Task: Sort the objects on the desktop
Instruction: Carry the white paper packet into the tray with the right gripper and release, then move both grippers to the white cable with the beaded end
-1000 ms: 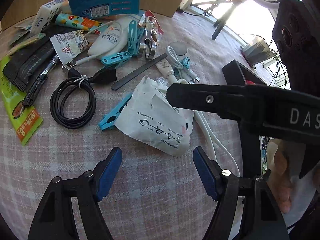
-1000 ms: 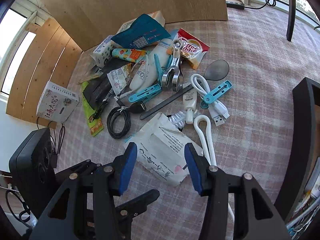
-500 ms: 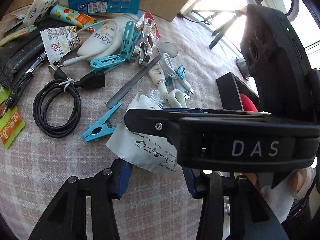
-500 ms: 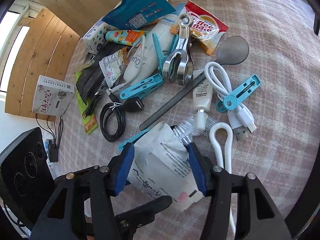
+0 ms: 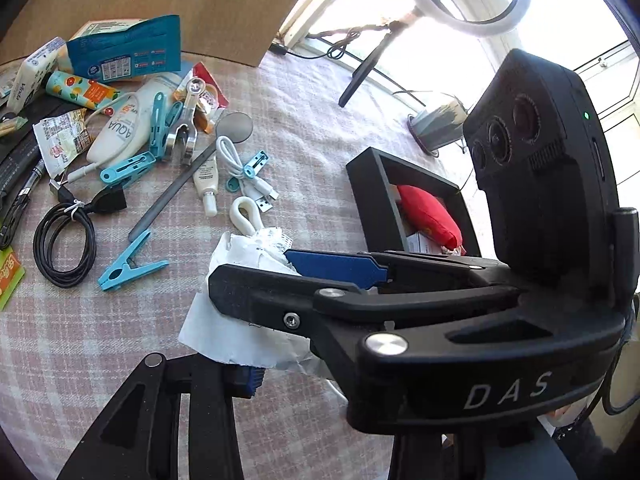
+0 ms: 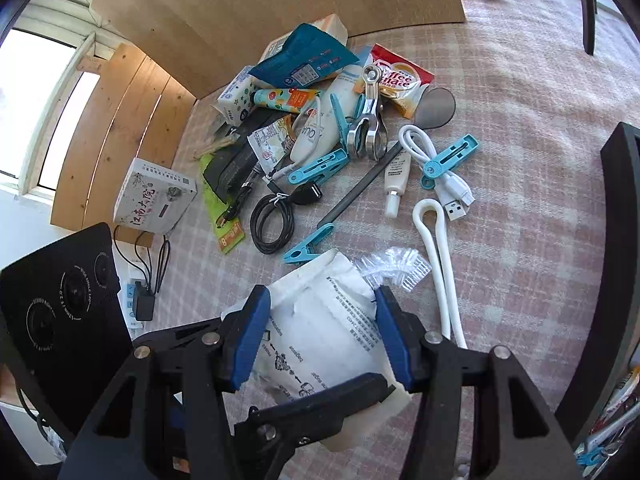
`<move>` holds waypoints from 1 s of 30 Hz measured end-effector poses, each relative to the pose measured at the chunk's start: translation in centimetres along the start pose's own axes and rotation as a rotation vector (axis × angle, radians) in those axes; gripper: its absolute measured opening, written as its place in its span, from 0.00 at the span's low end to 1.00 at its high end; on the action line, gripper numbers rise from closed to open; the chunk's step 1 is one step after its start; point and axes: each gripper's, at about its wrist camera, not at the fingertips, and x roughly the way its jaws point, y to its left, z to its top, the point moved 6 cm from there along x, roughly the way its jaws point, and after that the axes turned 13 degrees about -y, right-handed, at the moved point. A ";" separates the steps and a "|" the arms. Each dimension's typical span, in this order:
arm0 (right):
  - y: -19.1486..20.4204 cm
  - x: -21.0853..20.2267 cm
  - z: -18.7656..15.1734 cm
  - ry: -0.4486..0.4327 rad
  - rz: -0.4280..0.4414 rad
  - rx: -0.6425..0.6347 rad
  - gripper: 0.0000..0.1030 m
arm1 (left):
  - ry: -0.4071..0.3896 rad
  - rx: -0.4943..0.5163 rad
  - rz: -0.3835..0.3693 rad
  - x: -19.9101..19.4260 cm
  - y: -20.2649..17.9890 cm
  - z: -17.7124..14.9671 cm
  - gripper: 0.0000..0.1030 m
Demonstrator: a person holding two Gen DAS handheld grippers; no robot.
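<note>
A white paper pouch (image 6: 320, 336) with black print is gripped between my right gripper's (image 6: 320, 332) blue pads and lifted off the plaid cloth. In the left wrist view the same pouch (image 5: 224, 320) hangs under the right gripper (image 5: 280, 276), which crosses the frame. My left gripper shows only one black finger (image 5: 192, 392) with a blue pad, close under the pouch; its other finger is hidden. A heap of desktop objects lies beyond: teal clips (image 6: 316, 166), a black cable coil (image 6: 272, 220), a white USB cable (image 6: 440, 168), tubes and snack packets.
A black open box (image 5: 372, 200) holding a red pouch (image 5: 428, 216) stands to the right. A white looped strap (image 6: 436, 248) and clear plastic piece (image 6: 392, 268) lie just past the pouch. A small white box (image 6: 156, 196) lies at left. A wooden board stands behind.
My right gripper closed on the white pouch and lifted it off the cloth. The left wrist view swung right and back, so the black box now shows.
</note>
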 end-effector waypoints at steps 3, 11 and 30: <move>-1.2 -2.8 0.4 -0.060 -0.040 0.006 0.52 | 0.006 0.047 -0.039 0.6 -2.8 0.4 0.34; -6.9 -10.7 0.7 -0.190 -0.150 0.090 0.52 | 0.062 0.164 -0.155 4.1 -11.2 0.3 0.34; -17.6 -24.3 -3.5 -0.343 -0.441 0.239 0.52 | 0.248 0.456 -0.235 9.8 -23.9 -6.3 0.36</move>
